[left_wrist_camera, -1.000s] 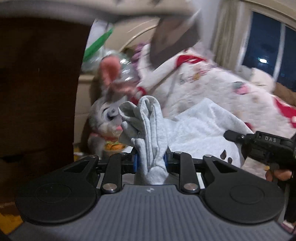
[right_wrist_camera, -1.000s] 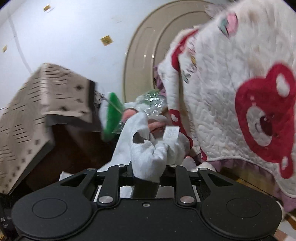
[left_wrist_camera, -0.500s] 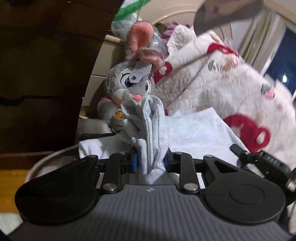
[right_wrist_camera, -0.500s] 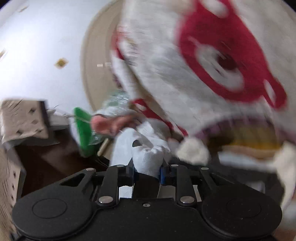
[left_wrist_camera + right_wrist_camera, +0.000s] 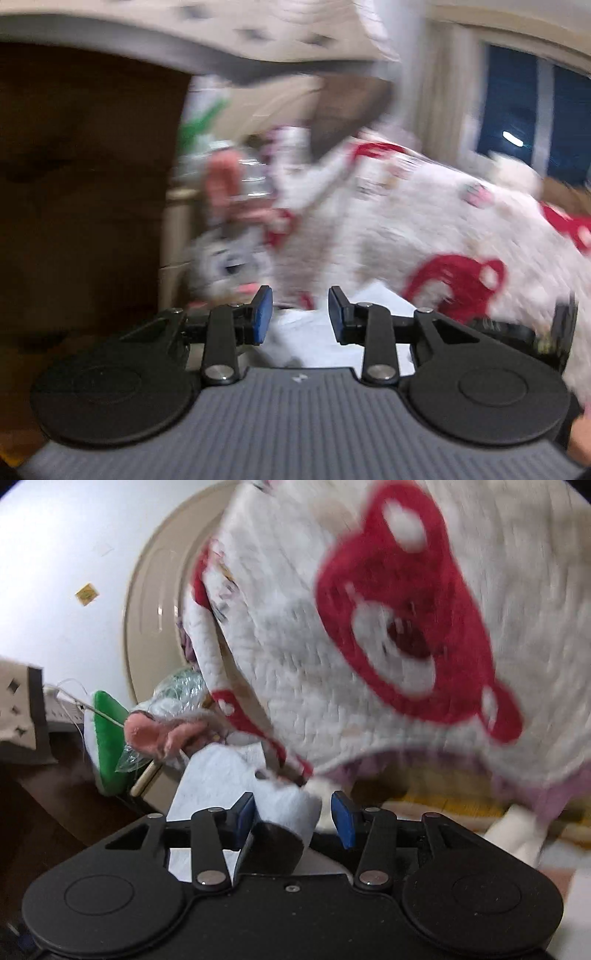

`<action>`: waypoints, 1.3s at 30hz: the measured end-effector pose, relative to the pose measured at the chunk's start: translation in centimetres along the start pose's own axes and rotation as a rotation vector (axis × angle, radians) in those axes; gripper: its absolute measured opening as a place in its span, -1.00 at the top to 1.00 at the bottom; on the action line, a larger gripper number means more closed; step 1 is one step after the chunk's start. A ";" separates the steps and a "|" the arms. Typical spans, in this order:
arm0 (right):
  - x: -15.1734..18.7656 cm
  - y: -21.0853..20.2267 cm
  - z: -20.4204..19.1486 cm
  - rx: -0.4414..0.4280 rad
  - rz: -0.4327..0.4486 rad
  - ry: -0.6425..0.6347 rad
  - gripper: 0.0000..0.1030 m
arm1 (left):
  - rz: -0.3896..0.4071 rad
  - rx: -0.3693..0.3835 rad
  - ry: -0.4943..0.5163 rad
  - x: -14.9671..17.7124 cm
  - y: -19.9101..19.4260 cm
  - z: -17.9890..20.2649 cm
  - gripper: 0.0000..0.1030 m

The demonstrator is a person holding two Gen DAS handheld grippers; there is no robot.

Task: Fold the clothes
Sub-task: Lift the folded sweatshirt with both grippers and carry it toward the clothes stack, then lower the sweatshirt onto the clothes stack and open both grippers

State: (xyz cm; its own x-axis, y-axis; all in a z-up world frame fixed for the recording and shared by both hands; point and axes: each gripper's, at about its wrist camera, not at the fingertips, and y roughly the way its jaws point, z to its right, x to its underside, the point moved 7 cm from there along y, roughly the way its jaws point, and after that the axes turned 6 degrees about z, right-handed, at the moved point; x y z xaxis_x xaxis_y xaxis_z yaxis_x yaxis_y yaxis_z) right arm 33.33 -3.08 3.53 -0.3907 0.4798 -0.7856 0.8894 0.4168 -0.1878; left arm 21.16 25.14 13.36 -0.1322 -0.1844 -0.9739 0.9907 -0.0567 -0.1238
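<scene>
No basket, box or other container to be made out in either view. Left gripper (image 5: 300,314): jaws apart and opening, blue pads clear of everything, nothing pinched between them. Pale grey garment (image 5: 325,339) lying just below and beyond that gap, spread flat in front of a white quilt with red bear prints (image 5: 436,221); blurred grey plush rabbit (image 5: 225,262) beside the left jaw. Right gripper (image 5: 292,814): jaws apart and opening, a rolled fold of the same garment (image 5: 236,775) between them, leaning against the left pad, clear of the right pad. Quilt (image 5: 369,635) hanging close above, plush ear (image 5: 159,734) off to the left.
</scene>
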 end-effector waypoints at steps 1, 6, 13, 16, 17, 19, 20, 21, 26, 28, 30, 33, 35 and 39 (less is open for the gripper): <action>-0.6 -0.8 -0.7 0.009 0.048 -0.063 0.01 | -0.020 0.020 0.043 0.5 1.0 0.5 0.40; 0.0 -2.1 -6.9 -0.179 0.030 -0.398 0.26 | -0.181 0.074 0.142 4.5 4.9 2.0 0.43; 4.1 2.3 -5.6 -0.079 -0.106 -0.549 0.25 | -0.187 0.032 0.107 6.8 4.1 0.4 0.40; 4.4 2.8 -4.5 -0.092 -0.113 -0.457 0.25 | -0.186 0.050 0.067 7.9 3.6 -0.6 0.40; 4.5 2.9 -4.4 -0.096 -0.121 -0.432 0.25 | -0.182 0.047 0.047 8.2 3.5 -0.8 0.40; 4.7 3.0 -4.3 -0.097 -0.134 -0.406 0.25 | -0.171 0.042 0.001 8.5 3.7 -1.1 0.40; 5.0 3.0 -4.5 -0.085 -0.139 -0.435 0.25 | -0.165 0.040 -0.022 8.6 3.8 -1.3 0.40; 5.3 3.0 -4.7 -0.070 -0.146 -0.480 0.25 | -0.156 0.034 -0.039 8.7 3.9 -1.5 0.40; 5.3 3.4 -4.7 -0.030 -0.176 -0.502 0.23 | -0.045 -0.136 0.087 7.7 3.7 -2.6 0.52; 4.8 3.6 -4.5 -0.033 -0.190 -0.470 0.20 | -0.089 -0.132 0.030 7.9 4.3 -3.4 0.52; 4.2 3.9 -4.3 -0.039 -0.205 -0.355 -0.06 | -0.125 -0.120 -0.026 7.8 4.6 -4.0 0.52; 2.9 4.8 -6.6 -0.069 -0.242 -0.373 -0.25 | -0.163 -0.120 -0.068 7.7 4.7 -4.3 0.47; 3.0 6.1 -8.0 -0.016 -0.279 -0.534 -0.23 | -0.180 -0.133 -0.081 7.8 4.8 -4.3 0.47; 3.2 7.4 -6.3 0.127 -0.283 -0.413 -0.17 | -0.200 -0.140 -0.065 7.5 4.1 -3.9 0.35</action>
State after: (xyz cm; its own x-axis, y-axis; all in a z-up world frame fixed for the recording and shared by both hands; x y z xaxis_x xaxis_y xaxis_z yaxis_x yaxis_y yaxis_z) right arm 37.21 6.37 3.35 -0.5172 0.0064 -0.8558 0.7941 0.3766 -0.4771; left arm 24.36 27.34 4.77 -0.3235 -0.2459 -0.9137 0.9388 0.0373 -0.3425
